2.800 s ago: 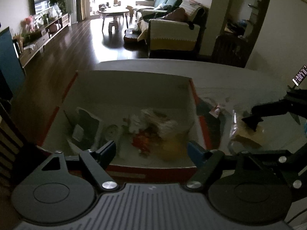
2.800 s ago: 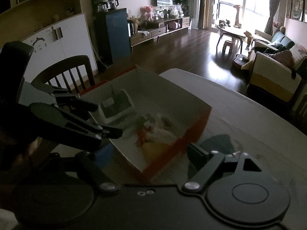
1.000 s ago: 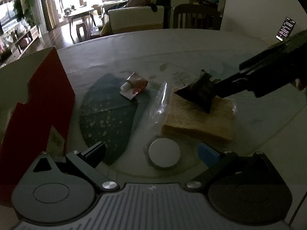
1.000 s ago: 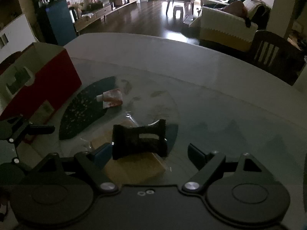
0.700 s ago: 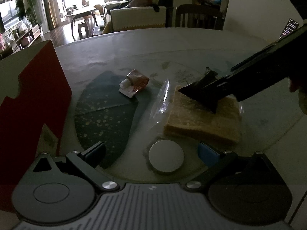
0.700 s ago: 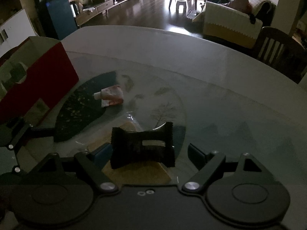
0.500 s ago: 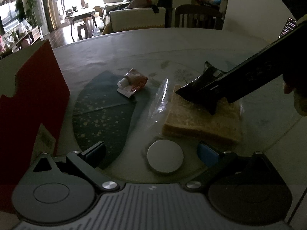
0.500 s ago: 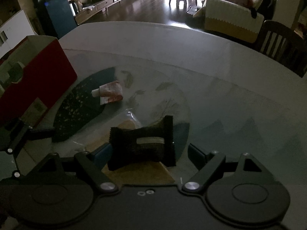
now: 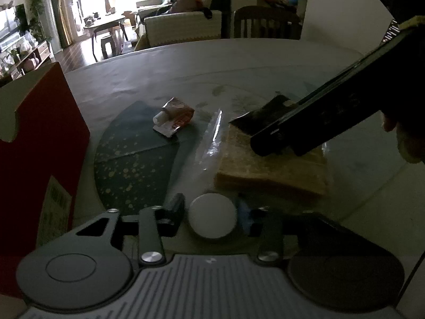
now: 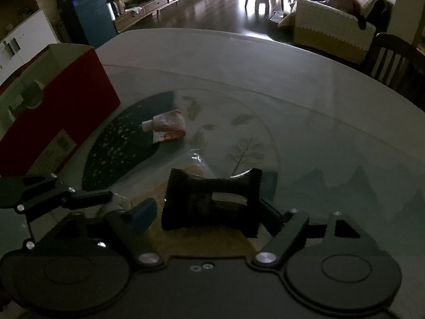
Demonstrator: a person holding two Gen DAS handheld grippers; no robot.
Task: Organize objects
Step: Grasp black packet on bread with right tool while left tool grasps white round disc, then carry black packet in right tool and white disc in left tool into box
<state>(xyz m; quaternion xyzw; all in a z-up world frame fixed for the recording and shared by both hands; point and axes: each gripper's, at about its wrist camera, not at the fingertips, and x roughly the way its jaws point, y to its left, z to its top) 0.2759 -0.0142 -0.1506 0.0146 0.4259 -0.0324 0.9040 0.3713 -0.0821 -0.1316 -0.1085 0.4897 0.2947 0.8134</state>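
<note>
A small white round disc point(image 9: 212, 220) lies on the glass table top, and my left gripper point(image 9: 211, 211) is shut on it, a finger touching each side. A dark crinkle-edged packet point(image 10: 209, 199) rests on a bagged slice of bread point(image 9: 268, 170). My right gripper point(image 10: 209, 212) stands open astride that packet, its fingers just outside the two ends. In the left wrist view the right gripper point(image 9: 279, 143) reaches in from the right over the packet point(image 9: 263, 118). An orange-and-white sachet point(image 9: 174, 118) lies loose further back.
A red cardboard box point(image 9: 39, 146) stands at the left, open on top point(image 10: 61, 101). The glass turntable point(image 10: 265, 122) carries a dark speckled pattern. A wooden chair point(image 9: 265, 22) stands behind the table and a phone point(image 9: 390, 30) at the far right.
Both grippers moved from the red box over to the turntable. In the last half second the left fingers closed in onto the white disc. The right gripper settled lower around the dark packet.
</note>
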